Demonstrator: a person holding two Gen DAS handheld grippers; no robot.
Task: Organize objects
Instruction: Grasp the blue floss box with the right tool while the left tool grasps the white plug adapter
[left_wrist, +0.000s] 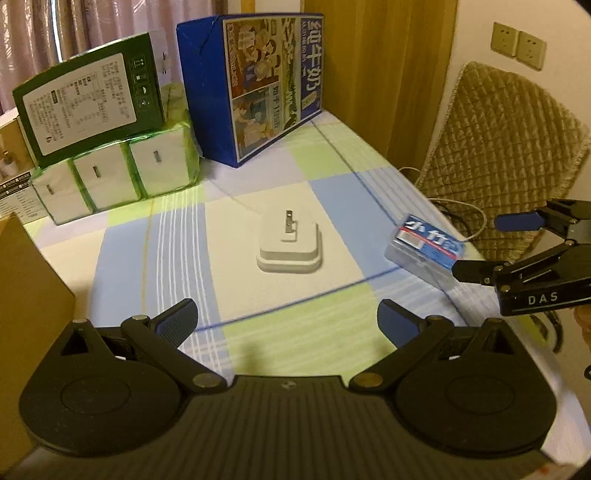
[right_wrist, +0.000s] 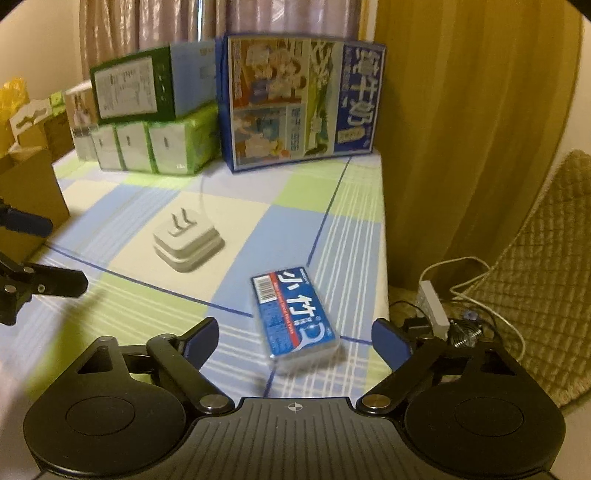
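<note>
- left gripper (left_wrist: 286, 319): fingers spread wide apart, nothing between them; the white plug adapter (left_wrist: 289, 245) sits prongs-up on the checked cloth (left_wrist: 147, 240), ahead of the gap and well clear of both tips.
- right gripper (right_wrist: 294, 338): fingers also wide apart and empty; the blue-labelled clear box (right_wrist: 293, 314) lies flat just ahead of the gap (near the table's right edge), touching neither pad.
- the adapter lies further out, ahead-left of the right fingers.
- beyond both, a blue milk carton case (left_wrist: 255, 85) and a green box (left_wrist: 88, 110) on wrapped tissue packs (left_wrist: 118, 177).
</note>
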